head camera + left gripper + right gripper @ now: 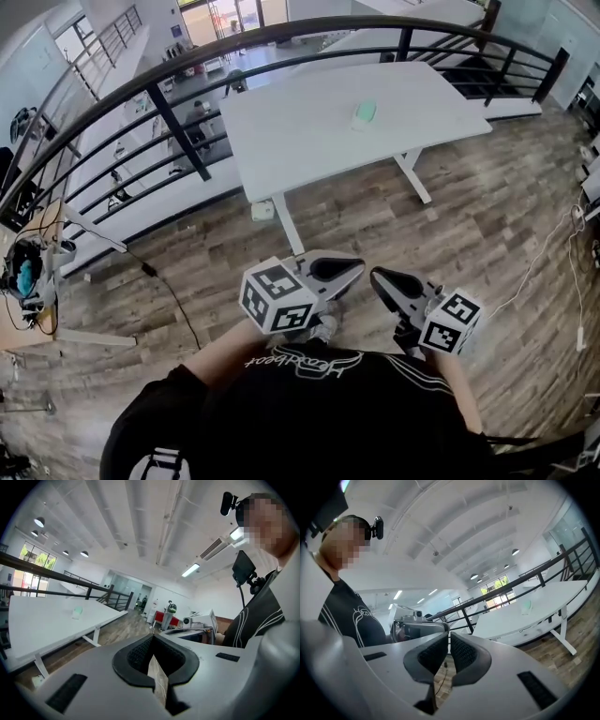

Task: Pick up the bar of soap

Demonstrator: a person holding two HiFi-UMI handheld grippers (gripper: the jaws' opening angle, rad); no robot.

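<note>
**Head view: soap well ahead of two shut, empty pairs of jaws**

Head view shows the bar of soap lying on the white table, well ahead of both pairs of jaws and roughly on a line between them. In the left gripper view it is seen far off to the left of the jaws, and in the right gripper view far off to their right.

The left gripper is carried with its jaws pressed together and nothing is held between them. The jaws of the right gripper are likewise drawn together to a bare slit, and only floor is seen through it.

The soap appears as a small, pale green, rounded block. It is judged to be light and stiff, with a smooth surface that may slip under pressure and rounded edges that may squirt out of a pinch. A hold across its narrower width, near the middle and low on the flanks, is judged safest.

No label or stamp can be made out on the soap at this range. Script lettering on the person's black shirt is seen upside down and cannot be read with confidence. The marker cubes bear only square patterns.
</note>
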